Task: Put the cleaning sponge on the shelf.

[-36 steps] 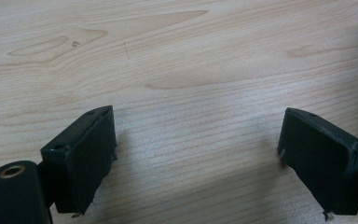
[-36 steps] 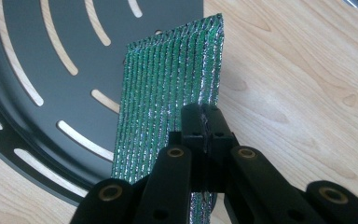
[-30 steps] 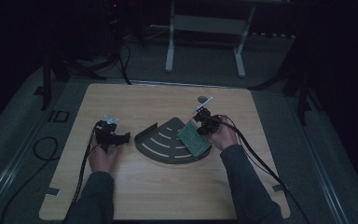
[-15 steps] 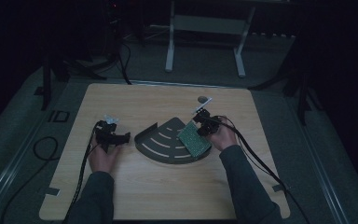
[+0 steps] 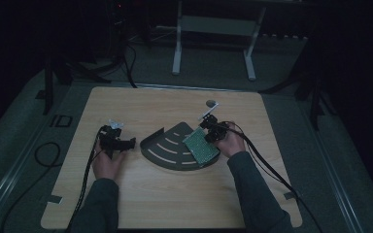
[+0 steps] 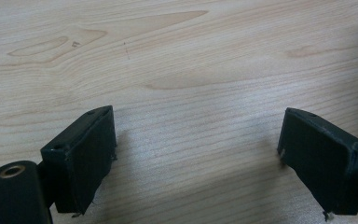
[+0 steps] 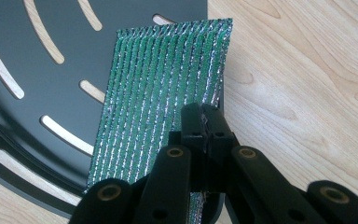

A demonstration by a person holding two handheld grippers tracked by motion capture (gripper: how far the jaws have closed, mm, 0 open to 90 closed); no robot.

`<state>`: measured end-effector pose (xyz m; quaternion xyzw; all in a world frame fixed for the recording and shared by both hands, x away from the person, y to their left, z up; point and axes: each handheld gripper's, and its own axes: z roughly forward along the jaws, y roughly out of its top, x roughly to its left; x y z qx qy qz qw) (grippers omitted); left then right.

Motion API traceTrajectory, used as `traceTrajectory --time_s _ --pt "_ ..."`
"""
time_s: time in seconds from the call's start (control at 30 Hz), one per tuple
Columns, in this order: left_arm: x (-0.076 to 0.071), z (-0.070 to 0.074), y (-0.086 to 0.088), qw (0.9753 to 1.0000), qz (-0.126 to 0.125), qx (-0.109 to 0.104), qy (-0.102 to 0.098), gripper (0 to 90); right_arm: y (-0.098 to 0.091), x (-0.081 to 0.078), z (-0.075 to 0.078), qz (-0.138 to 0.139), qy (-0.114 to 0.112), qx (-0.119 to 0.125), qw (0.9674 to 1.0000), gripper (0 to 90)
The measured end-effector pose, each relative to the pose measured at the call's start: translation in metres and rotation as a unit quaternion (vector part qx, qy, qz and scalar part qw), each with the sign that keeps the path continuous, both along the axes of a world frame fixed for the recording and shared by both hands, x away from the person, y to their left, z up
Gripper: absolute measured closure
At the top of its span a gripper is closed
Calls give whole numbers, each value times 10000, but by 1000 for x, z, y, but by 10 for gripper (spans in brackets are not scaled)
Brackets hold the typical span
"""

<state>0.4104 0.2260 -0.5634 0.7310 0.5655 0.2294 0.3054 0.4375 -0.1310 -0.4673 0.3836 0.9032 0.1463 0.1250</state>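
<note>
- Holding a green ribbed scouring pad (image 7: 168, 88) in the right tongs (image 7: 205, 126), clamped tight on its near edge, the pad lying half over the black slotted tray (image 5: 167, 150) near the middle of the table (image 5: 175, 204).
- Left tongs (image 6: 196, 158) gape wide over bare wood toward the table's left edge, gripping nothing.
- Looks like the pad is being set on the tray, so I'd lower it flat before letting go.
- Part of the pad overhangs the tray's right rim; nudging it inward first should stop it tipping off.
- Left tongs could pin the tray if it slides.
</note>
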Motion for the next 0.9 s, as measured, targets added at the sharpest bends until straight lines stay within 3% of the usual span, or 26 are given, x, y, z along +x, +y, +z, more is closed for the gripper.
traceTrajectory --time_s 0.9 --pt "0 0 0 10000 -3 1 2 119 0 4 -4 -16 0 -76 10000 878"
